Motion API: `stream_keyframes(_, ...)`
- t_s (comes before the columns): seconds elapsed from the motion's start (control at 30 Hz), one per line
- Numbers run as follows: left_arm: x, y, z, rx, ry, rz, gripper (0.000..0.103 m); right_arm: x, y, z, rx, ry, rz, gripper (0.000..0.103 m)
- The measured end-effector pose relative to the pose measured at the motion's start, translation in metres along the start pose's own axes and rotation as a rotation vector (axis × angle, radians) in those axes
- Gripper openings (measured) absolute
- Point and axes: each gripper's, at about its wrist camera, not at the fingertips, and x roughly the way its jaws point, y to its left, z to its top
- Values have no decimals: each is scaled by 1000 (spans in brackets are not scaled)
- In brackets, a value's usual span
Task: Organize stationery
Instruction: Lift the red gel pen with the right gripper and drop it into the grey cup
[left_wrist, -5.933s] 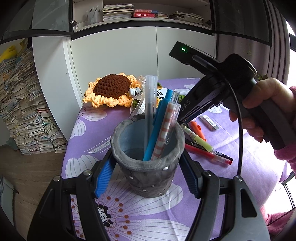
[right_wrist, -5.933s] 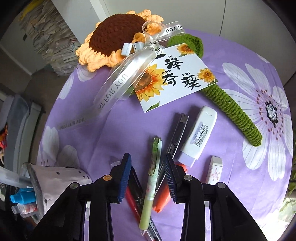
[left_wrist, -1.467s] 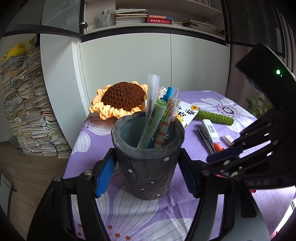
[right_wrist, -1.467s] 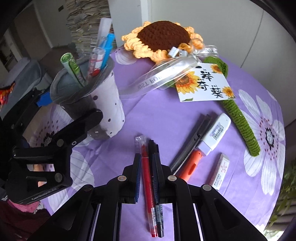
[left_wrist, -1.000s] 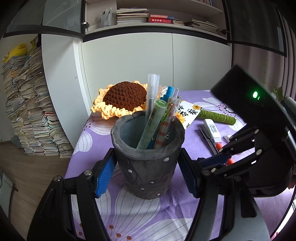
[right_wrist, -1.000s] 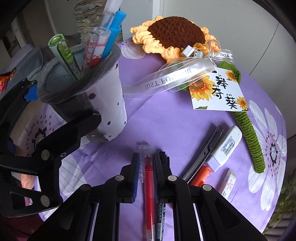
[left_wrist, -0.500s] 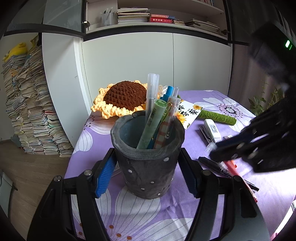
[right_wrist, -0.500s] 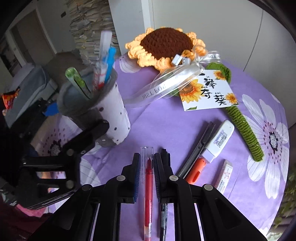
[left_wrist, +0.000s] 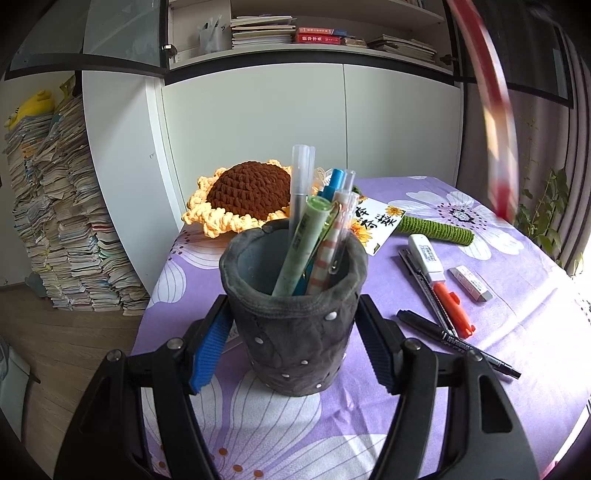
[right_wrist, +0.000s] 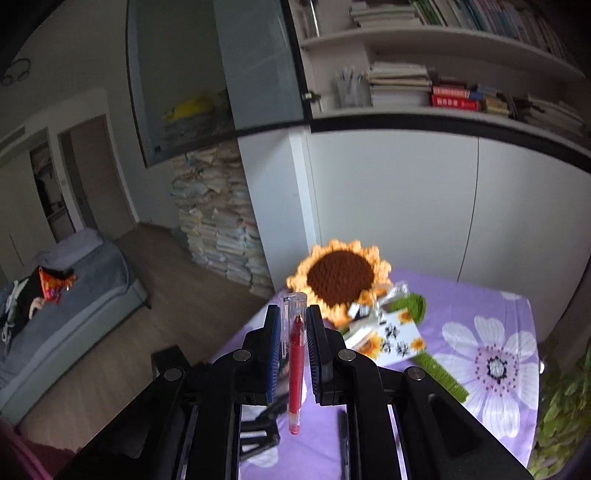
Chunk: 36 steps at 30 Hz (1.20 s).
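Left wrist view: your left gripper (left_wrist: 293, 350) clamps the grey pen holder (left_wrist: 293, 314) on both sides, same as half a second ago; the holder stands upright on the purple floral tablecloth (left_wrist: 517, 332) with four pens in it. Your right gripper's black body, which filled the right edge half a second ago, is gone from this view. In its place a blurred streak of the red pen (left_wrist: 495, 129) hangs high at upper right. The black marker (left_wrist: 458, 341), orange pen (left_wrist: 452, 306), white correction tape (left_wrist: 424, 253) and eraser (left_wrist: 471, 282) lie on the cloth right of the holder.

Right wrist view: your right gripper (right_wrist: 293, 341) is nearly shut, its pads pinching the red pen (right_wrist: 295, 369). Half a second ago this camera looked down on the table; now it faces the cabinet and shelves, with the crochet sunflower (right_wrist: 341, 277) beyond the fingers. Only this view shows the grip itself; only the left view shows the holder and loose stationery clearly.
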Motion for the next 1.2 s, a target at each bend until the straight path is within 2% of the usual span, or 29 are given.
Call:
stream_keyframes(0.17,1,-2,0,12,6,13,68,22,6,16,30,-48,54,14)
stream_keyframes(0.53,3,-1,-1,7,20,11,69,67,3,-1,33,-66,18,14)
stream_keyframes(0.73,3,-1,-1,5,20,15,69,70,1,-21,21,-22,40,14)
stream_keyframes(0.97,2,0,-1,2,16,26,67,78,7,-45,-16,75,49,14)
stream_keyframes(1.2,1,-8,-1,47,10,37,67,79,-12,-54,96,133,97,14)
